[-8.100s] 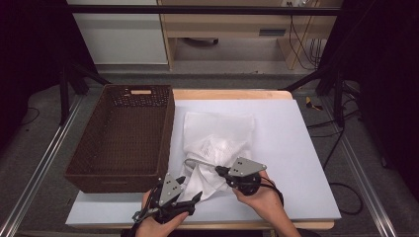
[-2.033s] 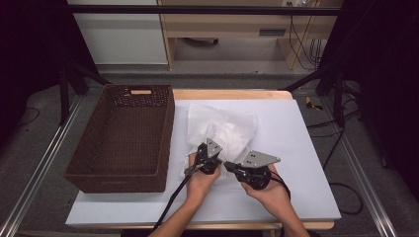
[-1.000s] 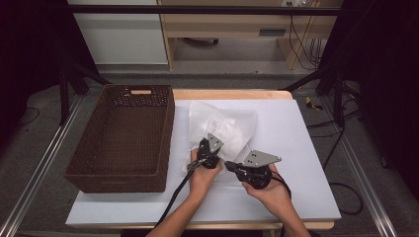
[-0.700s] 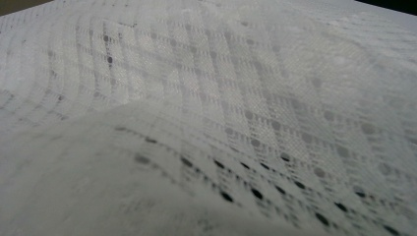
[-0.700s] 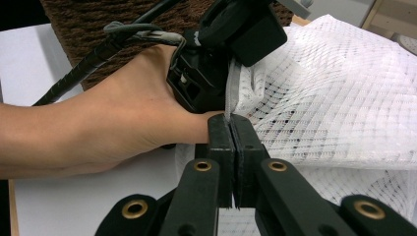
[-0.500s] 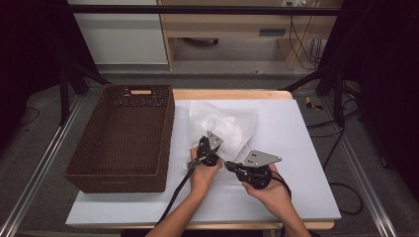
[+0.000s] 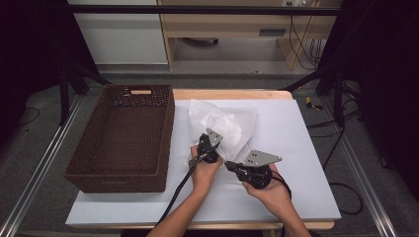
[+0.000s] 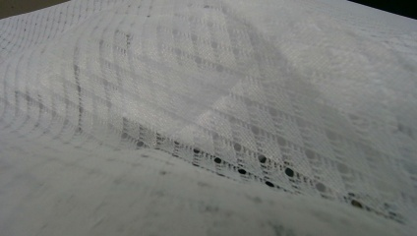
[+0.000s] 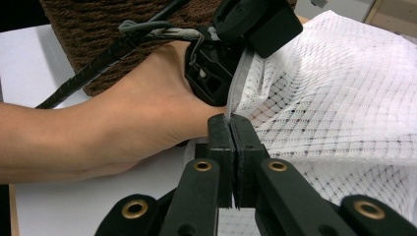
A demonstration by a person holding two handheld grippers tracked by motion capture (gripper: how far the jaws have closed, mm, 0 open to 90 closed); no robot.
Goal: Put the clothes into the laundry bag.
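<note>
The mesh bag (image 7: 225, 127), white and see-through, lies on the worktop (image 7: 296, 148) just ahead of both pairs of jaws, its near edge gathered between them. In the right gripper view, the right gripper (image 9: 230, 129) has its jaws clenched on a thin edge of the mesh, which rises from their tips and spreads away to the right of them. Just beyond those tips, the left gripper (image 9: 231, 44) sits against the same edge, with the left hand (image 9: 142, 123) wrapped around it. In the left gripper view the mesh lies folded right in front of the camera, an eyelet-trimmed edge running across; the jaws themselves are hidden there, and they are clenched, though whether on the mesh cannot be told. A basket (image 7: 123, 138) of brown wicker stands to the left of the left gripper (image 7: 210, 145), near it but apart.
</note>
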